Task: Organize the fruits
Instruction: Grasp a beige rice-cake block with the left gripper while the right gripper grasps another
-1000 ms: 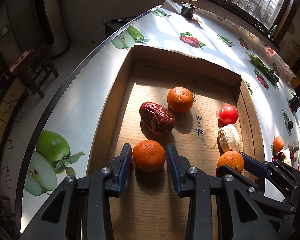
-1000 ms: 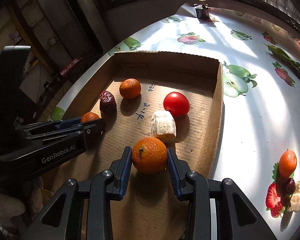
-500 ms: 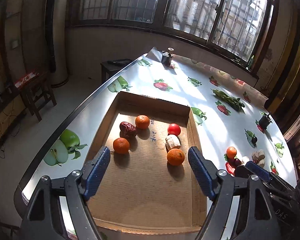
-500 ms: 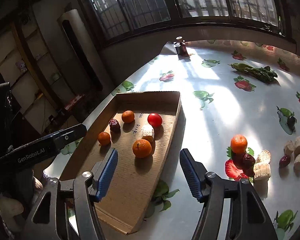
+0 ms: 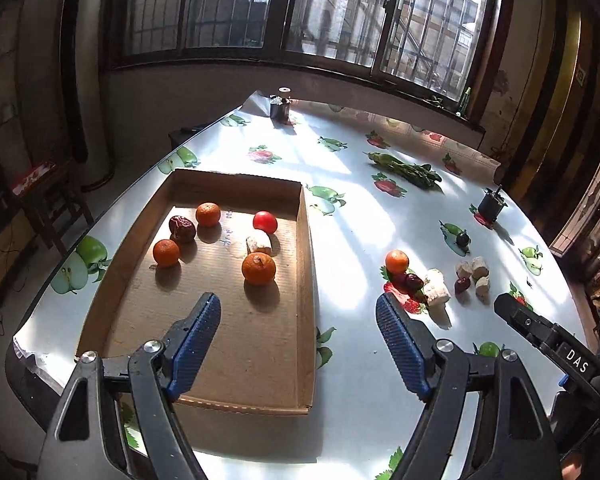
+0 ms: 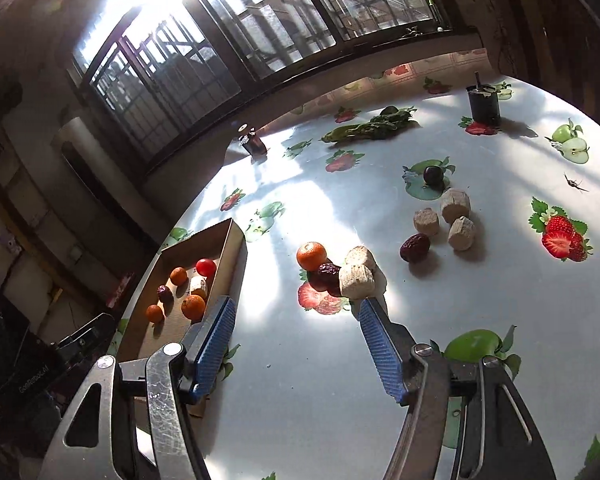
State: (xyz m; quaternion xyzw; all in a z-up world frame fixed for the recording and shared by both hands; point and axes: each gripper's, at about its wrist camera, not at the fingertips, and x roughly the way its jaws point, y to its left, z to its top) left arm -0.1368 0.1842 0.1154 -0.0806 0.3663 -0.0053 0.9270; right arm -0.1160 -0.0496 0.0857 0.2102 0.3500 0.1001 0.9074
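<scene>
A cardboard tray (image 5: 306, 280) (image 6: 236, 256) lies on the table's left side. In it are three oranges (image 5: 259, 268), a red date (image 5: 182, 229), a tomato (image 5: 265, 221) and a pale banana chunk (image 5: 259, 245). On the cloth to the right lie an orange (image 5: 397, 261) (image 6: 311, 256), dark dates (image 6: 327, 273), banana chunks (image 6: 356, 274) (image 5: 437, 289) and a lone date (image 6: 415, 247). My left gripper (image 5: 298, 316) is open and empty, high above the tray's near end. My right gripper (image 6: 294, 320) is open and empty above the cloth, near the loose pile.
The table has a fruit-printed cloth (image 5: 356, 240). A green vegetable bundle (image 5: 406, 170) lies at the back. A small dark pot (image 6: 483, 106) stands at the far right, a dark jar (image 5: 280, 106) at the far edge, a dark plum (image 6: 433, 175) near the chunks.
Both grippers let go of their oranges, which now rest in the tray, opened wide and rose well above the table. The right gripper swung right toward the loose pile.
</scene>
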